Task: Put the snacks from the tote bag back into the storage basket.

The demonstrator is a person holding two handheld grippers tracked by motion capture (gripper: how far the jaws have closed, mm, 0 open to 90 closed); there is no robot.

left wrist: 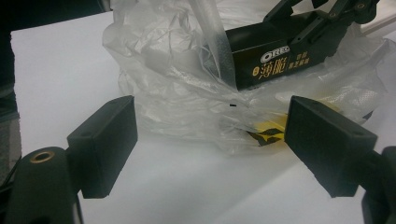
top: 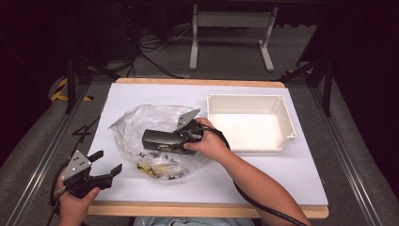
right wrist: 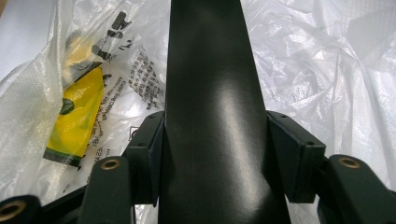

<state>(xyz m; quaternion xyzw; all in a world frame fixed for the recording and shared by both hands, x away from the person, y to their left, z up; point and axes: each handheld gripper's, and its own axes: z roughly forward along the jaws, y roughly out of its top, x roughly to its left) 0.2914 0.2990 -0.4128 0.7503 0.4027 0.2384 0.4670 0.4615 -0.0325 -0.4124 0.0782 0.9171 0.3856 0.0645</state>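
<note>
Light, stiff, slick black box (top: pixel 162 141) clamped across its end by right gripper (top: pixel 184 137), best held mid-width; left gripper (top: pixel 106 165) jaws apart, empty, beside the bag (top: pixel 136 120).

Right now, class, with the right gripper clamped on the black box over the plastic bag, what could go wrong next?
1. The right gripper holds the black box near one end, so the long free end might sag or twist out.
2. The plastic bag lies loose and may drag along with the box, since the open left gripper is not pinning it.
</note>
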